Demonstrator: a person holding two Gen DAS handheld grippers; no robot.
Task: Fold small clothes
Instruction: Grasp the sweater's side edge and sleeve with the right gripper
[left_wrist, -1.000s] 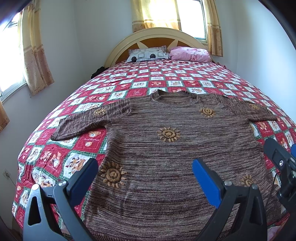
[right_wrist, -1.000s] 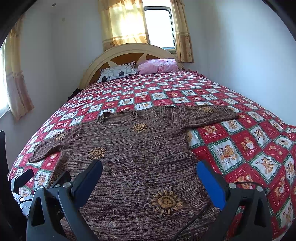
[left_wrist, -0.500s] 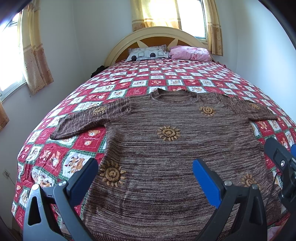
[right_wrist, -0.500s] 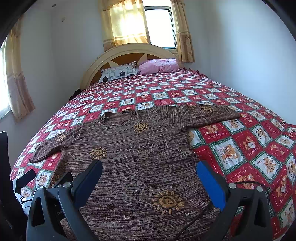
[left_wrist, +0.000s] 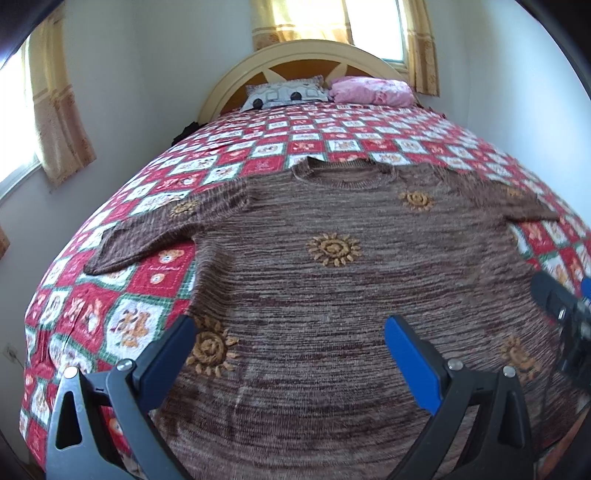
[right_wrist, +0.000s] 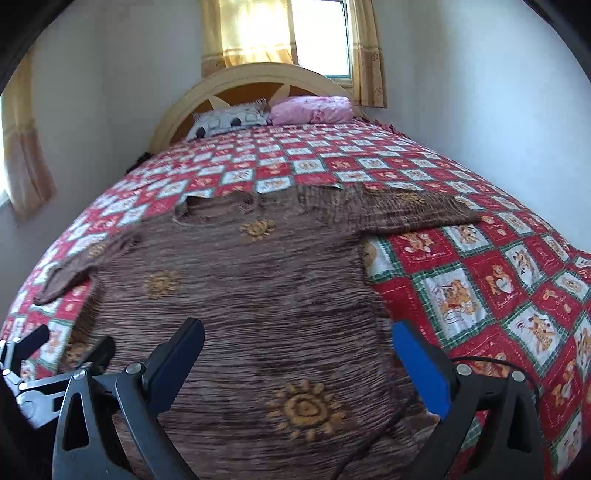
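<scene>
Brown marled knit, dotted with orange sun motifs, fills the space ahead of both pairs of fingers: a short-sleeved sweater (left_wrist: 332, 288) lies spread flat, front up, on the red, white and green patchwork bedspread (left_wrist: 122, 325) of a bed. Its round neckline points away from the fingers toward the arched cream headboard (left_wrist: 306, 51), and both sleeves lie stretched out to the sides.

The left gripper (left_wrist: 291, 354) hangs above the lower half of the sweater with its fingers spread wide and nothing between them; one sun motif (left_wrist: 210, 347) sits just beside its left finger (left_wrist: 166, 354), and the blue pad of the other finger (left_wrist: 410, 362) stands over plain knit. At the right edge of this view part of the right gripper shows as a dark shape over the sweater's side.

The right gripper (right_wrist: 295, 365) likewise hovers over the lower right part of the sweater (right_wrist: 258, 288), fingers wide apart and empty. A large sun motif (right_wrist: 303, 410) lies between and just ahead of its fingers, and the sweater's side edge runs close to the blue-padded finger (right_wrist: 421, 369). The left gripper's fingers are visible low at the left edge of this view.

Beyond the neckline, far from both pairs of fingers, a grey patterned pillow (left_wrist: 284, 94) and a pink pillow (left_wrist: 369, 90) rest against the headboard, below a curtained window (right_wrist: 284, 33).
</scene>
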